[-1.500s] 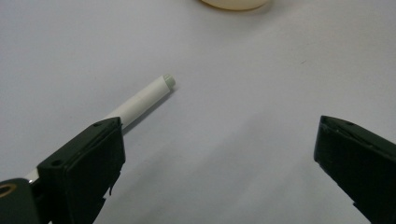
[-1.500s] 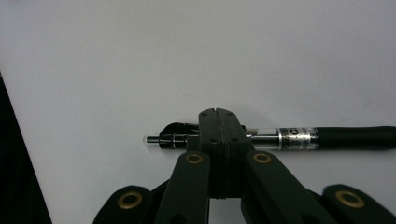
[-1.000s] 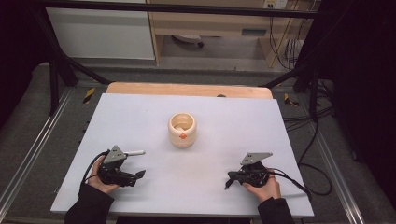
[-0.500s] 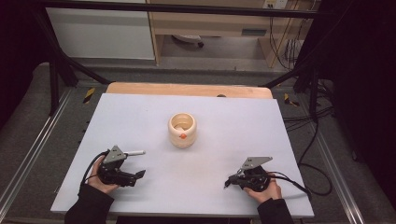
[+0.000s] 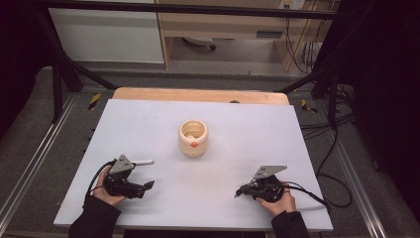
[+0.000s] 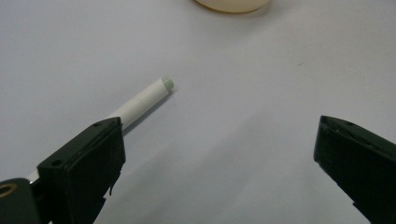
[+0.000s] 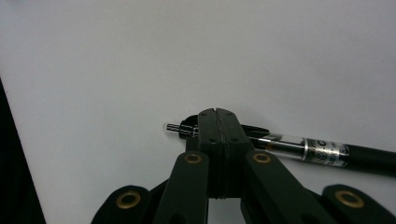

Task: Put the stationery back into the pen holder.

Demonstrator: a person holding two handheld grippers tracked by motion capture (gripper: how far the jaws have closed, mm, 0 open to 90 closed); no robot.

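Progress looks early: the right gripper (image 7: 215, 122) is clenched on a black pen with a clear barrel section and silver band (image 7: 299, 148), pinched near its button end, the long axis lying crosswise to the jaws and the body running off to their right, flat over the white table top (image 5: 237, 129). The left gripper (image 5: 144, 185) stands released, jaws wide apart, with a white cylindrical marker with a pale green tip (image 6: 145, 97) just beside its left jaw, pointing ahead towards the cream round ceramic holder (image 5: 193, 138) well beyond. Judging by this, both writing tools remain to be carried to the holder.
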